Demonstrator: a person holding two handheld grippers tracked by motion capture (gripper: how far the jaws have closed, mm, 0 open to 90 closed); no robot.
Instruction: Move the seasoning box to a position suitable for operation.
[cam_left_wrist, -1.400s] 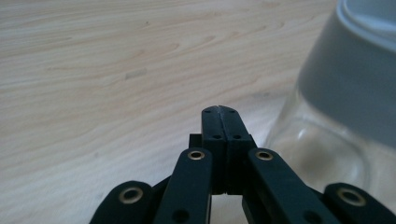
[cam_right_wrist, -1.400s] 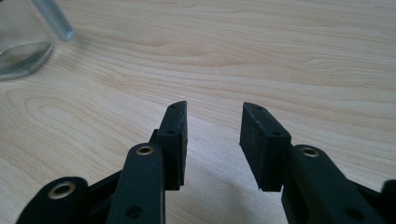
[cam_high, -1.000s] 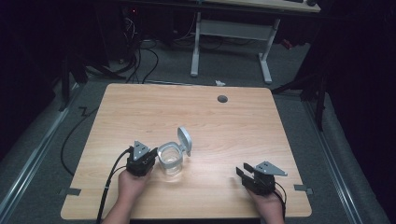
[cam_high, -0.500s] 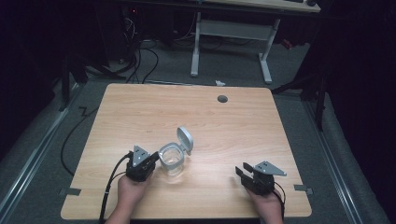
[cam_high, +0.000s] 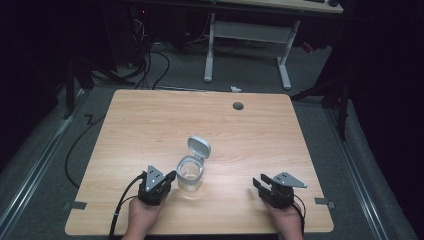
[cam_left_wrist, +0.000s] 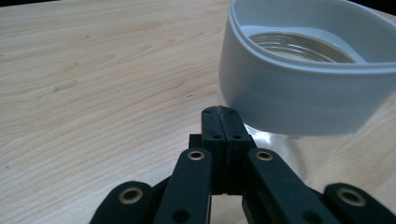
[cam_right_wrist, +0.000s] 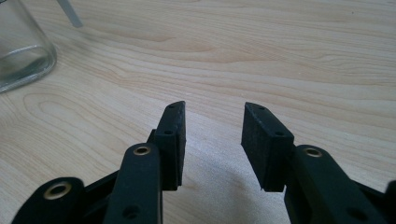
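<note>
Item: clear glass jar with grey flip-up lid (cam_high: 190, 172) — near front of pale wooden surface (cam_high: 150, 125). Your left tongs (cam_high: 169, 177) closed, empty, beside it; right tongs (cam_high: 260, 184) parted, empty — approach gently, avoid tipping

Clear jar (cam_high: 189, 175) — grey collar, lid (cam_high: 198, 147)
</note>
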